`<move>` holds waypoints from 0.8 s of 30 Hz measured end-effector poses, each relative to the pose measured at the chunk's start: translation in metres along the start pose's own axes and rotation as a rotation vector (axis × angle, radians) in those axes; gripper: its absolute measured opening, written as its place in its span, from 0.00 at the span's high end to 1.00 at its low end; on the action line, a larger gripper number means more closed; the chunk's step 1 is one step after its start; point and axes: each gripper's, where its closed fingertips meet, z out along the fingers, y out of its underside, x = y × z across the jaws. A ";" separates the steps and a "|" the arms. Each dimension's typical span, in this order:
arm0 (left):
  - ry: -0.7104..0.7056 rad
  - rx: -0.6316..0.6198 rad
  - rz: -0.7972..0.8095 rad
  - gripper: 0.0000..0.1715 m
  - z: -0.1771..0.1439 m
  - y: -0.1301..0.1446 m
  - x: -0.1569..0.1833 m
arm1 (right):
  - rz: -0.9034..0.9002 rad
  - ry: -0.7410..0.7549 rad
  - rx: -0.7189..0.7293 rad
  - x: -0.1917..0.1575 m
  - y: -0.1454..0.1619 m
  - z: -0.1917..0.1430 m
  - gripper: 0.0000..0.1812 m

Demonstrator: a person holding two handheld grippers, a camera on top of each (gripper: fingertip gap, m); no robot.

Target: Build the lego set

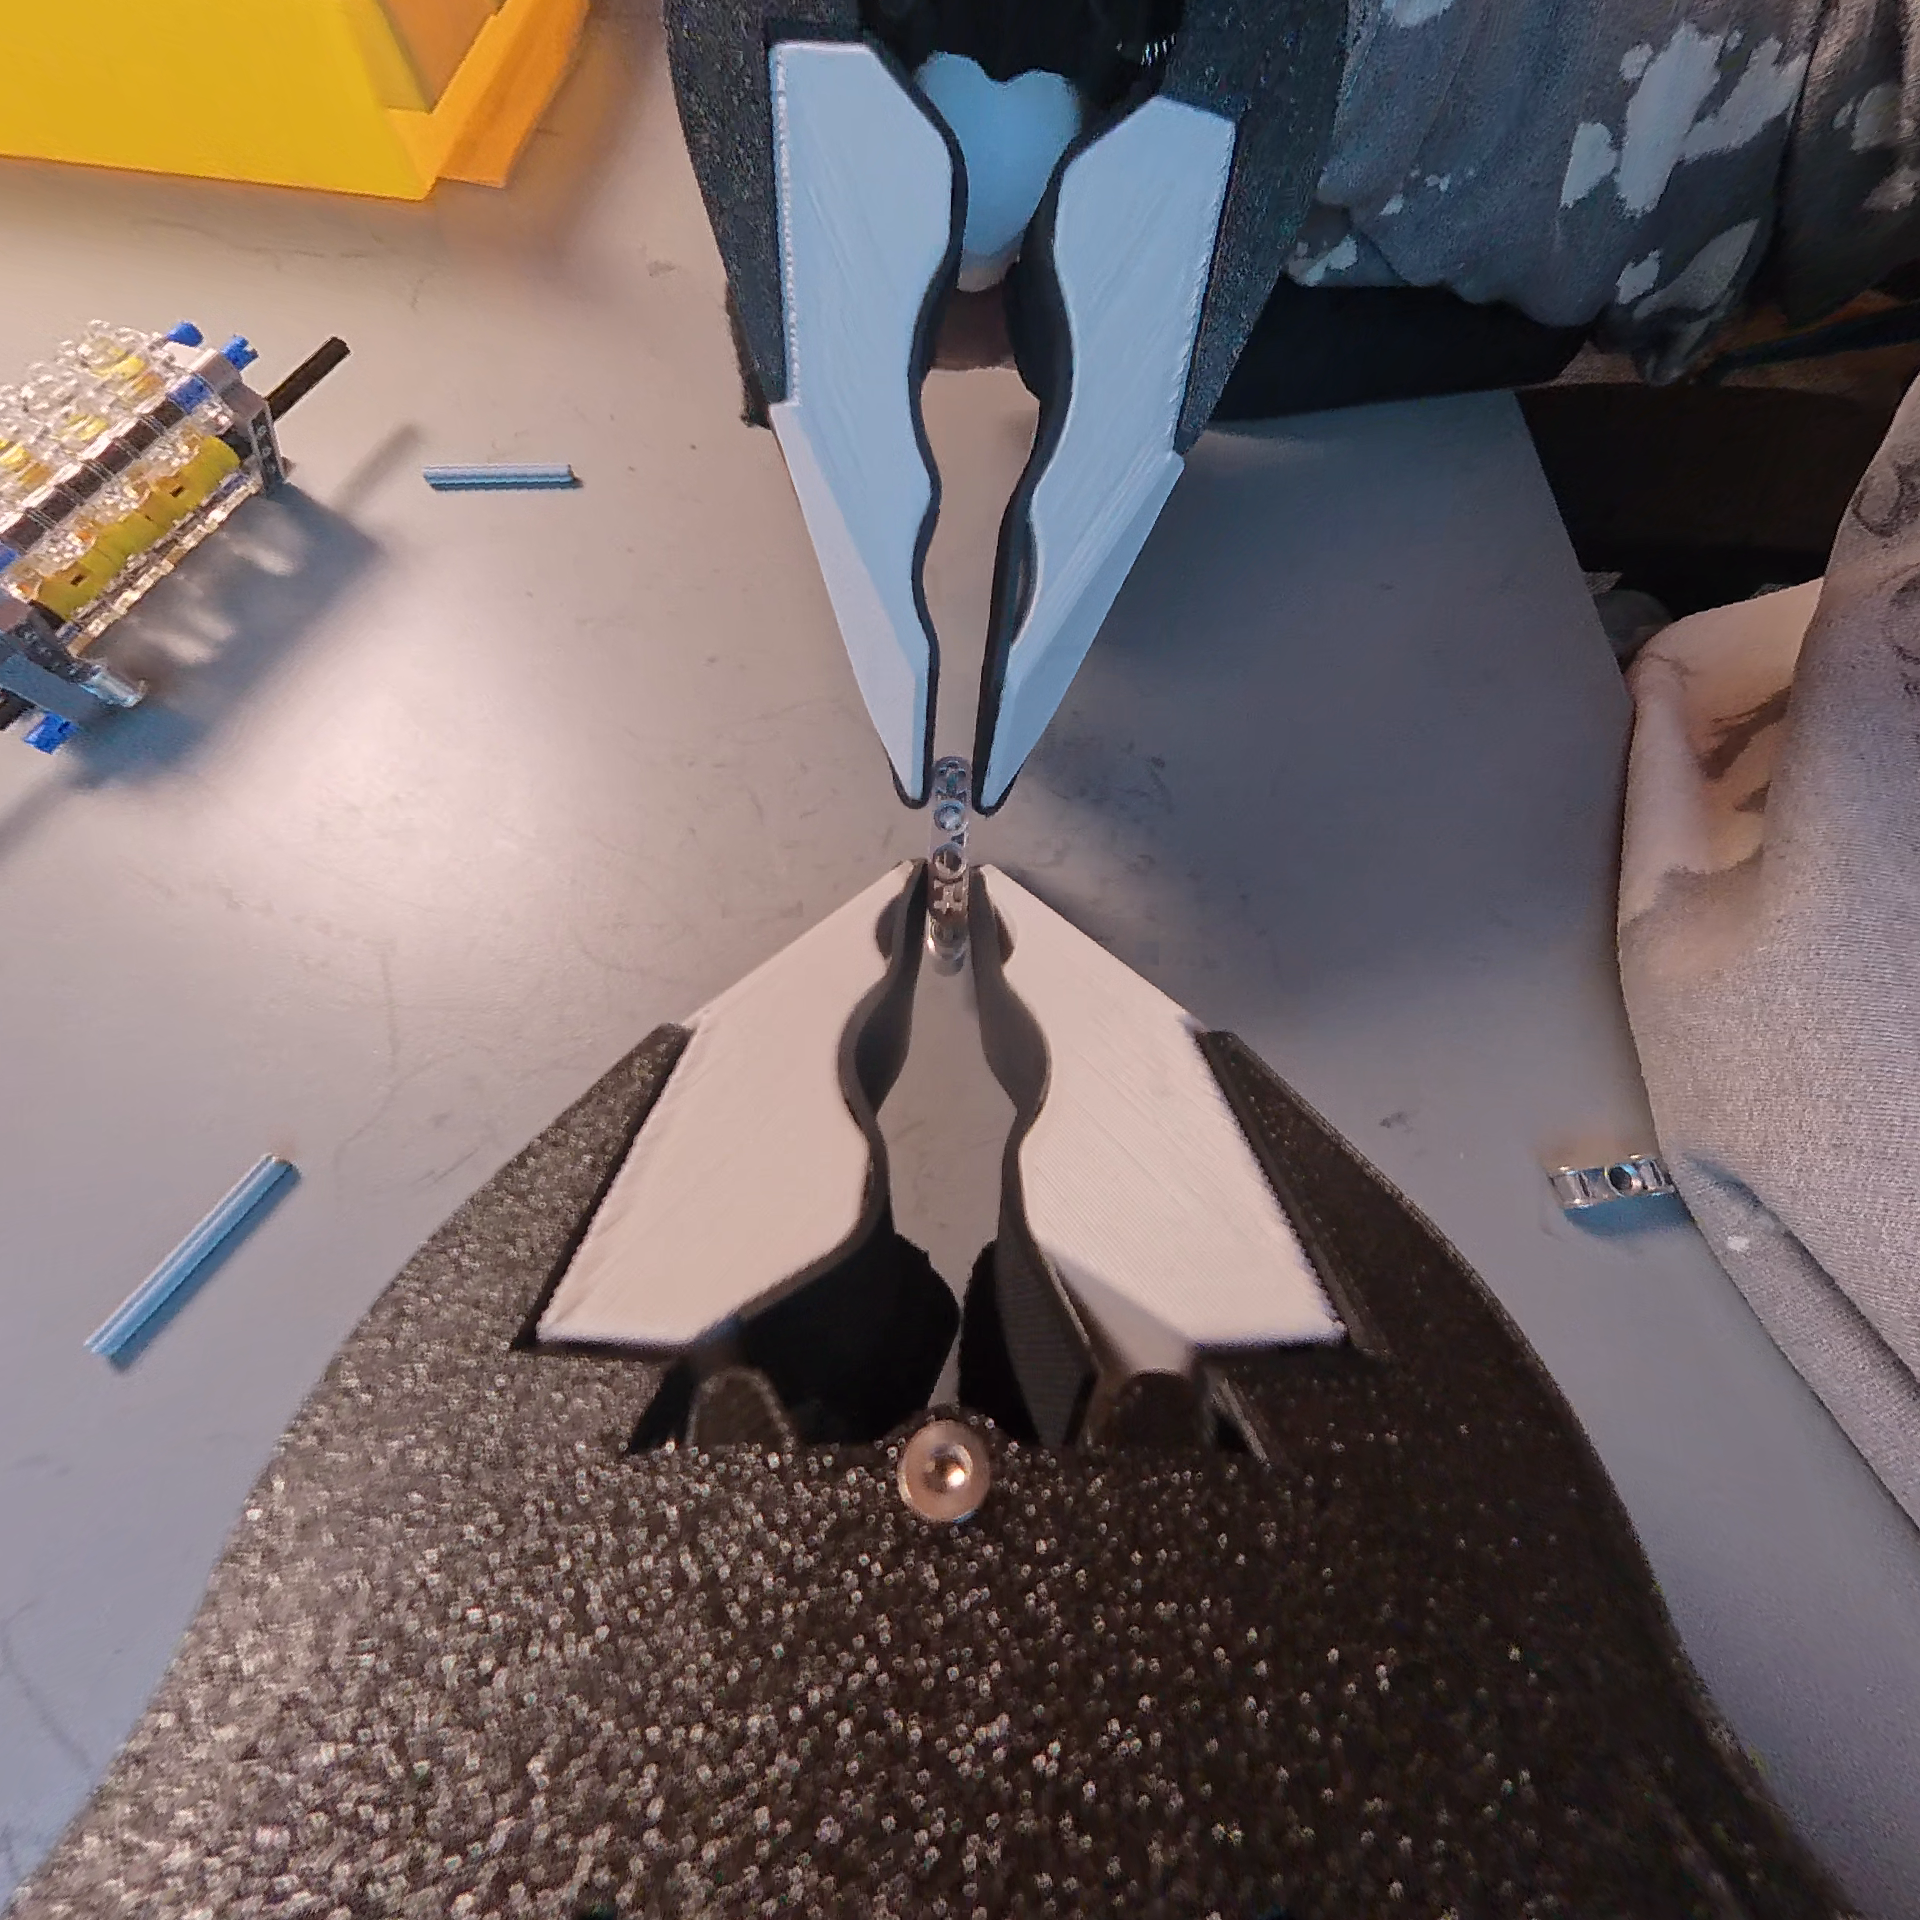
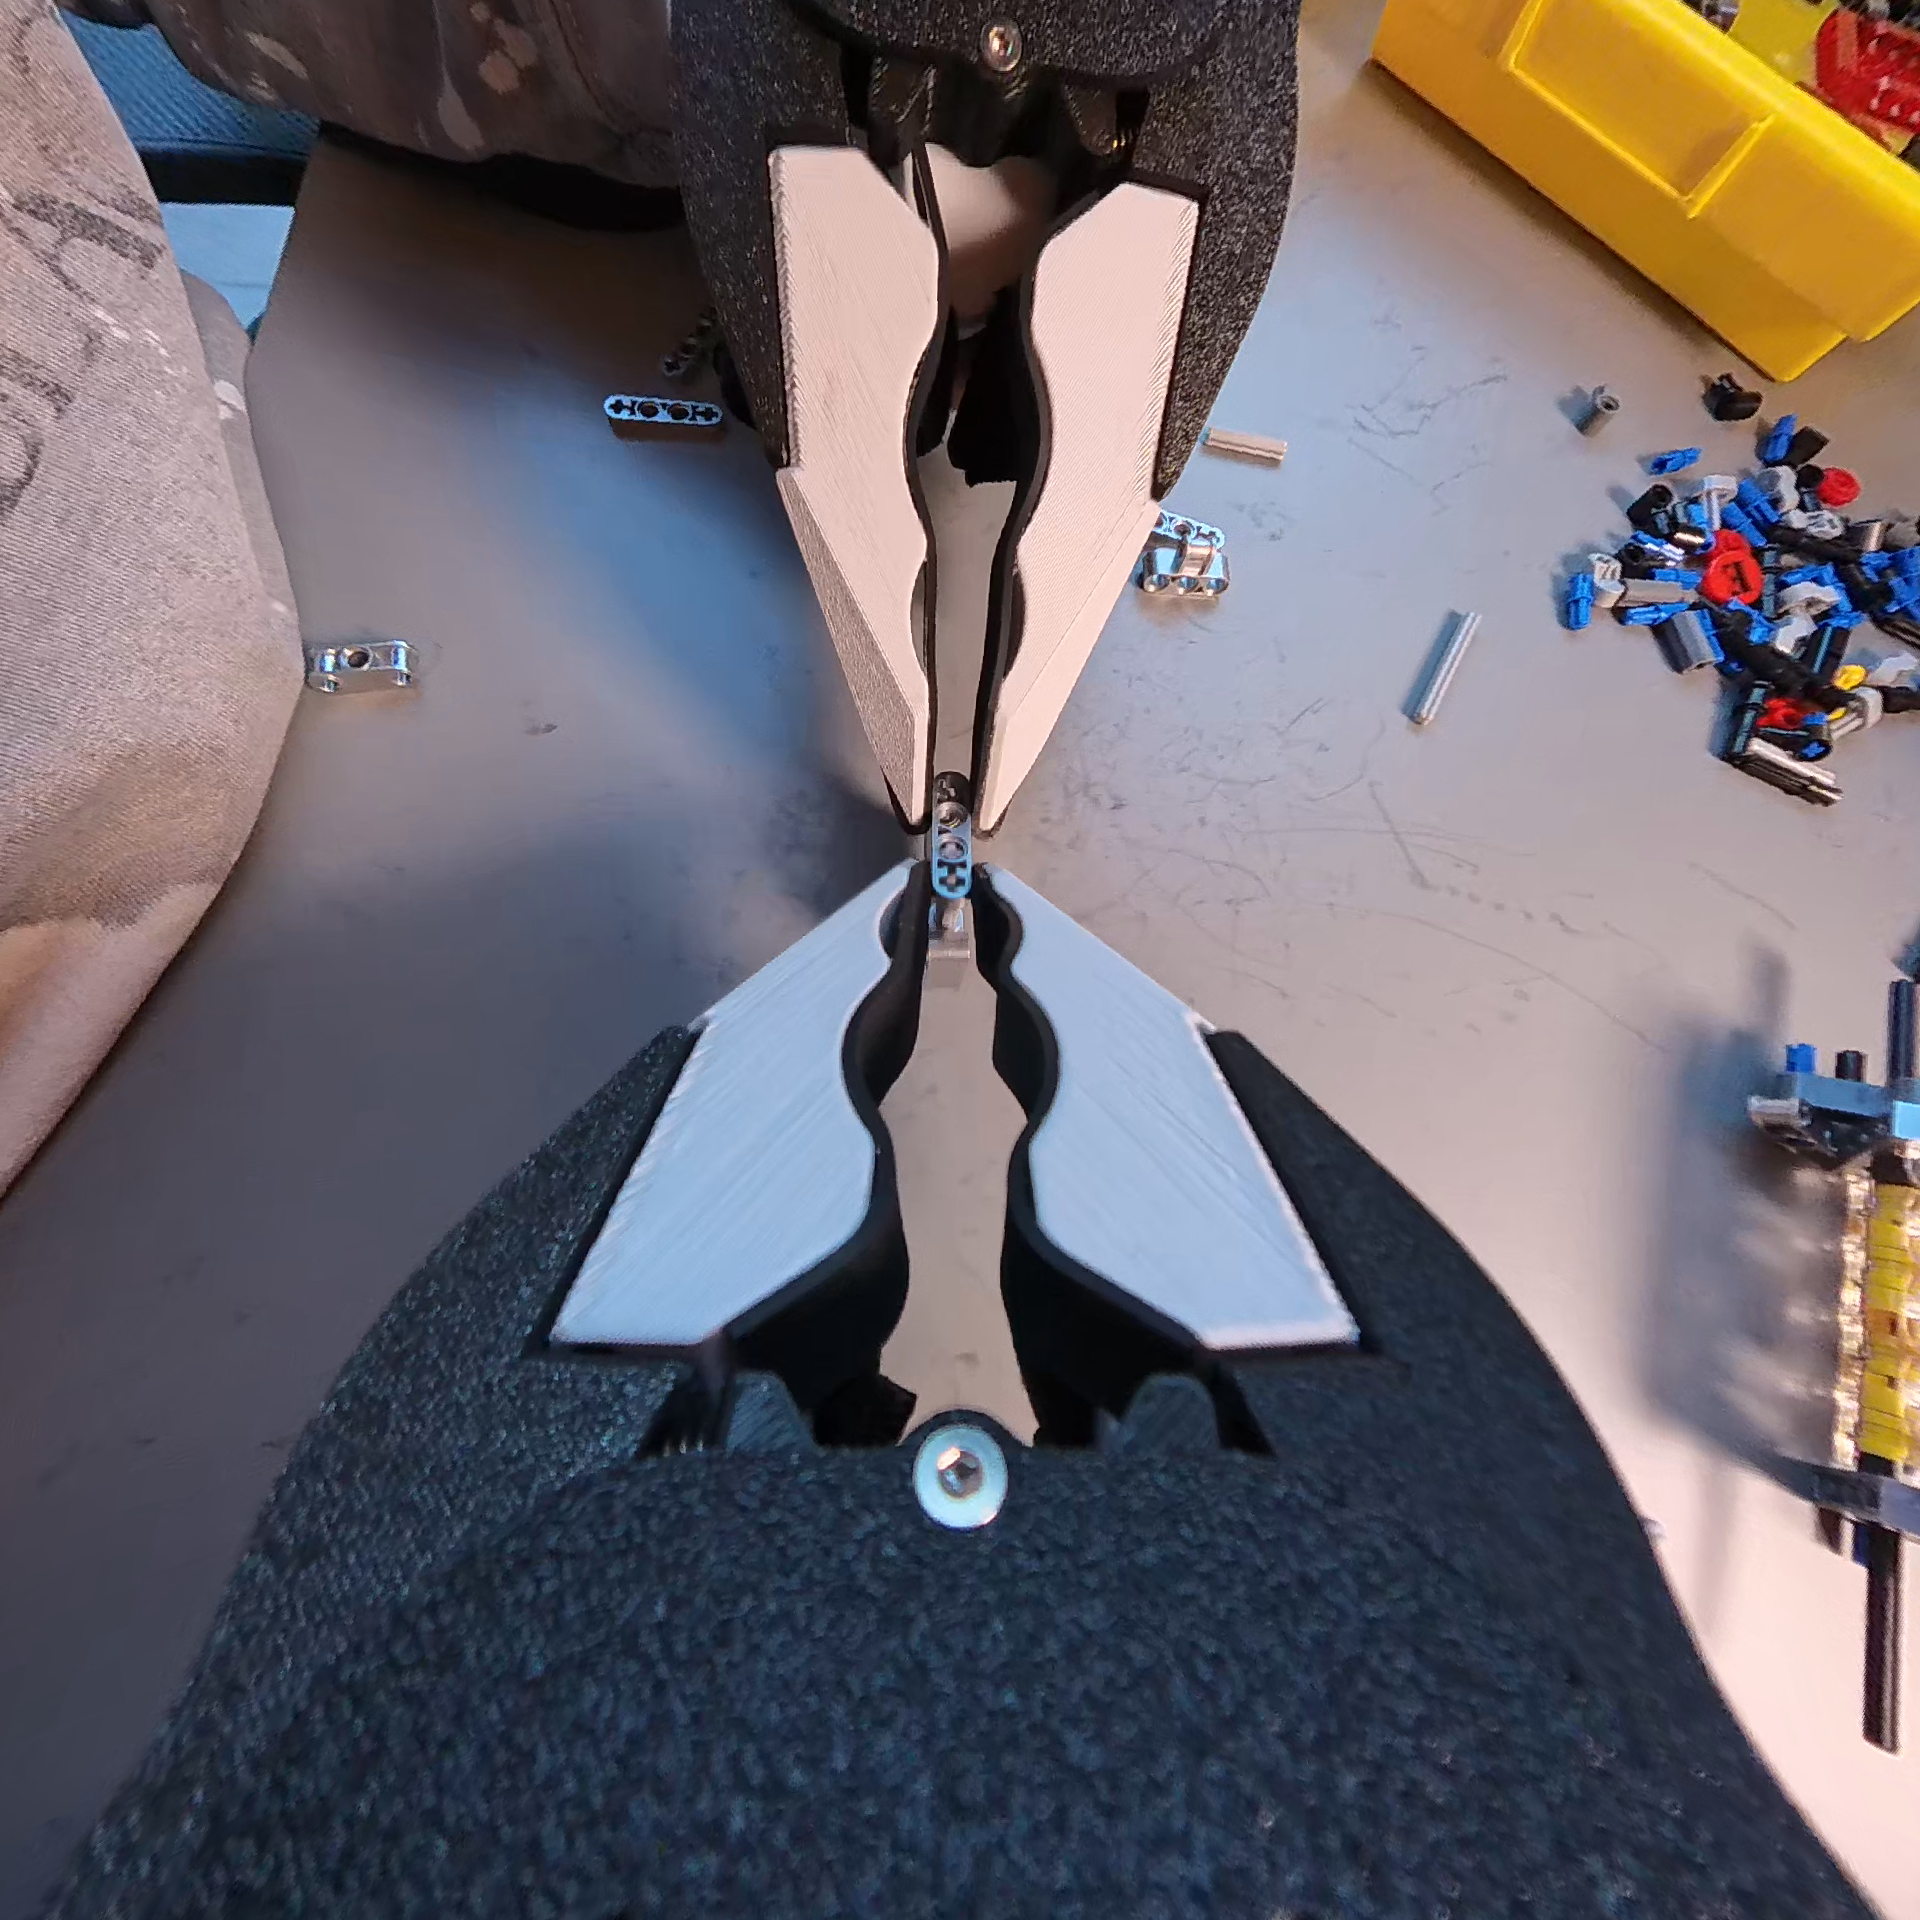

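A small thin grey beam with holes (image 1: 949, 847) is held in the air between two grippers that meet tip to tip above the grey table (image 1: 416, 831). My left gripper (image 1: 951, 891) is shut on its near end. My right gripper (image 1: 951, 795) comes in from the far side and is shut on the other end. In the right wrist view, my right gripper (image 2: 951, 883) grips the beam (image 2: 951, 854) from below and the left gripper (image 2: 951, 816) from above. A small grey part (image 2: 948, 940) sits just behind the beam between the right fingers.
A yellow bin (image 1: 260, 94) and a clear-and-yellow brick assembly (image 1: 114, 499) stand to the left. Blue-grey axles (image 1: 499, 476) (image 1: 192, 1257) and a silvery beam (image 1: 1610, 1184) lie on the table. A pile of small parts (image 2: 1766, 613) and loose beams (image 2: 665, 408) (image 2: 358, 665) lie nearby. A person's clothing (image 1: 1766, 935) borders the table. My left and right fingertips are right by each other. Left tips and right tips are each some 20 centimetres from the clear-and-yellow brick assembly (image 1: 114, 499).
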 end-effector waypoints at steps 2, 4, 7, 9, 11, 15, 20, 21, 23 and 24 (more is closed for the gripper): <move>-0.001 0.001 -0.002 0.97 0.000 0.000 0.000 | -0.007 0.004 -0.045 0.000 0.009 0.003 0.98; -0.001 0.002 -0.002 0.97 0.000 0.000 0.000 | 0.001 0.004 -0.030 0.000 0.009 0.004 0.99; -0.008 -0.002 0.001 0.97 0.000 0.000 -0.001 | 0.006 0.003 -0.031 0.000 0.009 0.004 0.98; -0.009 -0.008 0.000 0.97 0.000 0.000 -0.001 | 0.004 0.006 -0.031 0.000 0.009 0.003 0.98; -0.014 -0.021 0.004 0.97 0.001 0.003 -0.002 | 0.004 0.005 0.001 0.000 0.003 -0.002 0.94; -0.009 -0.024 0.005 0.97 0.002 0.003 -0.001 | -0.005 0.027 0.031 0.003 -0.007 -0.008 0.92; -0.008 -0.027 0.008 0.97 0.003 0.002 0.000 | -0.023 0.030 0.006 0.001 -0.003 -0.002 0.97; -0.008 -0.027 0.010 0.97 0.003 0.002 0.000 | -0.021 0.027 0.004 0.001 -0.003 -0.003 0.97; -0.008 -0.025 0.012 0.97 0.003 0.001 0.000 | -0.016 0.022 -0.002 0.000 -0.002 -0.003 0.97; -0.013 -0.021 0.013 0.97 0.003 0.001 -0.001 | -0.016 0.026 -0.010 0.000 -0.001 -0.003 0.97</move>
